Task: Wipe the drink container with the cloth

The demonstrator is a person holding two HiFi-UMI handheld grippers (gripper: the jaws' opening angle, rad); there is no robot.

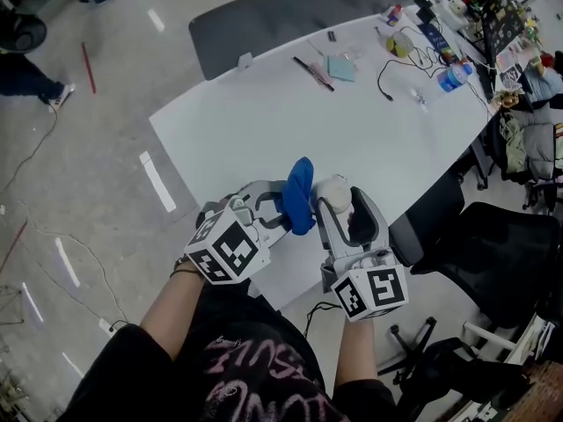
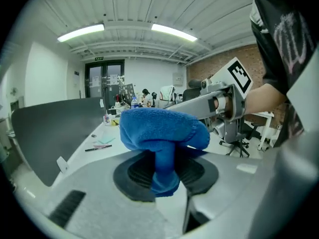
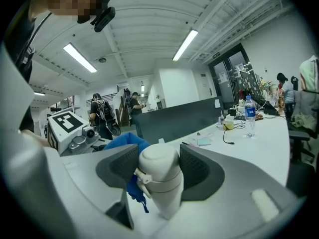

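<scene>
My right gripper (image 1: 339, 200) hides most of the drink container (image 1: 332, 188); only its white top shows; I cannot tell if the blue cloth (image 1: 299, 193) just left of the container touches it; the small things (image 1: 422, 38) far behind it are too tiny to name.

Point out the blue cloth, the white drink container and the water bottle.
blue cloth (image 2: 159, 128): left gripper view, bunched top fold.
white drink container (image 3: 158, 163): right gripper view, rounded lid.
water bottle (image 3: 250, 111): right gripper view, blue label.
</scene>
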